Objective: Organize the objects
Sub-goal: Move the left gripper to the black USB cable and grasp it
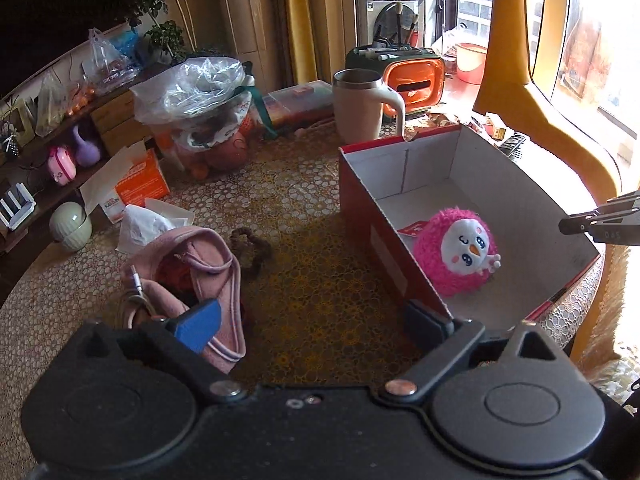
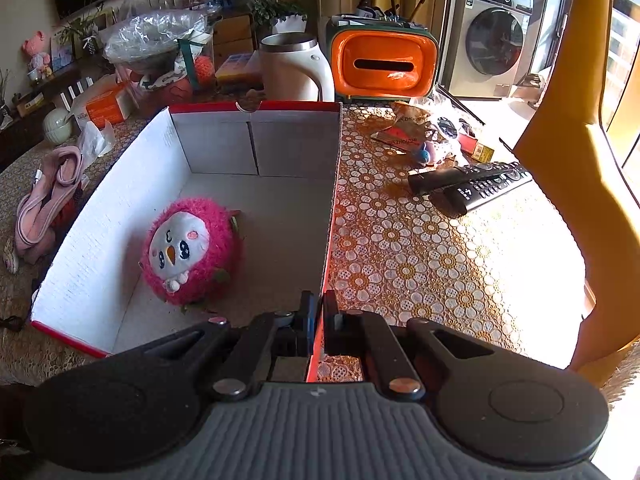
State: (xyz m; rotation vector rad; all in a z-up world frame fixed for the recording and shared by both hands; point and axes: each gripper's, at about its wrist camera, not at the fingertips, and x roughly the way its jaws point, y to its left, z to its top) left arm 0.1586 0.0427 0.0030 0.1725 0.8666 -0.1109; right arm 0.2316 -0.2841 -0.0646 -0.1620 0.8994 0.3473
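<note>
Right gripper (image 2: 318,316) pinches the box (image 2: 256,152) wall's rim; left gripper (image 1: 316,320) gapes empty over bare tablecloth (image 1: 320,280).

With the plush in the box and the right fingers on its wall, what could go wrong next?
The right gripper pinches the box wall; any tug may tilt the box and roll the pink plush. The open left gripper sits near the pink pouch, whose loose straps and cable could snag.
</note>
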